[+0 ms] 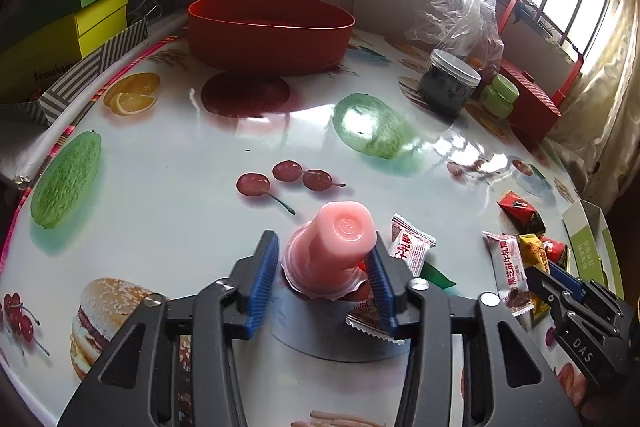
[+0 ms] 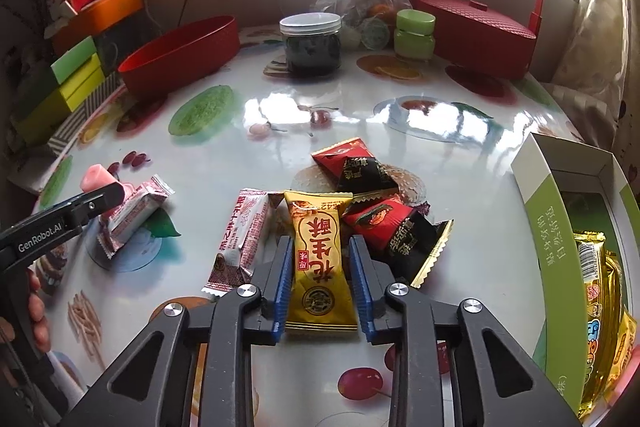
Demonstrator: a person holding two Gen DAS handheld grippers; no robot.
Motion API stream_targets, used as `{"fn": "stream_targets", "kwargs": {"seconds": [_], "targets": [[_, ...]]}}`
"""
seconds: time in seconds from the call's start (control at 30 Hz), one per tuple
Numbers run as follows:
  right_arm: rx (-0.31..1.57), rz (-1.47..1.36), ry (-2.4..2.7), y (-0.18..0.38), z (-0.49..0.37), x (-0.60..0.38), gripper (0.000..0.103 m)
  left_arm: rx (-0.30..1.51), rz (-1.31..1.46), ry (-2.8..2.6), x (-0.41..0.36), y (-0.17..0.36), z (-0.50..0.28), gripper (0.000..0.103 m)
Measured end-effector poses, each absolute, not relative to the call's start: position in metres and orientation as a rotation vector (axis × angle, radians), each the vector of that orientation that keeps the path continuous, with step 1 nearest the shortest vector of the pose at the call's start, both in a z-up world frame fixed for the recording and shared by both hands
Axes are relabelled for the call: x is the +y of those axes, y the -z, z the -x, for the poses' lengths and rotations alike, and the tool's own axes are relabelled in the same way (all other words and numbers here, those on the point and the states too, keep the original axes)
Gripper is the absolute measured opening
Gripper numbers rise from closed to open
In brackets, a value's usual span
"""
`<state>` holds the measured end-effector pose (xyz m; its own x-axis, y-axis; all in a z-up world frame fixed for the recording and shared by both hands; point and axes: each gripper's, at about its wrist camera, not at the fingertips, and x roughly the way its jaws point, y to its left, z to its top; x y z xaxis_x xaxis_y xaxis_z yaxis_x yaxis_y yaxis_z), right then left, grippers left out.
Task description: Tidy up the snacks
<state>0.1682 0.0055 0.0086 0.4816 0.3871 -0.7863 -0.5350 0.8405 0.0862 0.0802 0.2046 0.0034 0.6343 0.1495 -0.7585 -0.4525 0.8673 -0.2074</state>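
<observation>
Nearest the right wrist cam: yellow pack (image 2: 322,263) lying flat on the table (image 2: 224,147), lengthwise btwn the right gripper (image 2: 320,269) jaws. Jaws straddle it w/ blue pads just beside its edges; can't tell if they've pinched yet, prob about to close. Pack is gold w/ red characters, crimped ends, slightly puffed; should squash a bit when gripped. Lined up along the jaw axis so the narrow width fits, likely why it's approached this way. At 1 o'clock from it, touching: pile of red/black packs (image 2: 372,187). At 11 o'clock: pink-white bar (image 2: 240,235). Green box (image 2: 576,227) at 3 o'clock, open, already holds gold packs, so prob the yellow one's destination. Left gripper (image 1: 326,261) jaws sit open around a pink jelly cup (image 1: 332,247), upside down, base up, leaning; right pad touches it, left pad apart, so not clamped. Beside the cup at 3 o'clock: white-red candy (image 1: 410,247). Red bowl (image 1: 272,27) far at 12 o'clock, looks empty, maybe for the jelly.
</observation>
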Motion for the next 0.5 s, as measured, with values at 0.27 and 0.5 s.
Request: {"fn": "stream_targets", "kwargs": {"seconds": [0.27, 0.5], "targets": [[0.907, 0.166, -0.567, -0.0092, -0.1691, 0.0034, 0.022, 0.801, 0.392, -0.356, 0.2031, -0.0061, -0.0779, 0.031], [0.901, 0.163, -0.566, -0.0101, -0.1677, 0.0016, 0.021, 0.802, 0.387, -0.353, 0.2018, -0.0073, -0.0758, 0.031]]}}
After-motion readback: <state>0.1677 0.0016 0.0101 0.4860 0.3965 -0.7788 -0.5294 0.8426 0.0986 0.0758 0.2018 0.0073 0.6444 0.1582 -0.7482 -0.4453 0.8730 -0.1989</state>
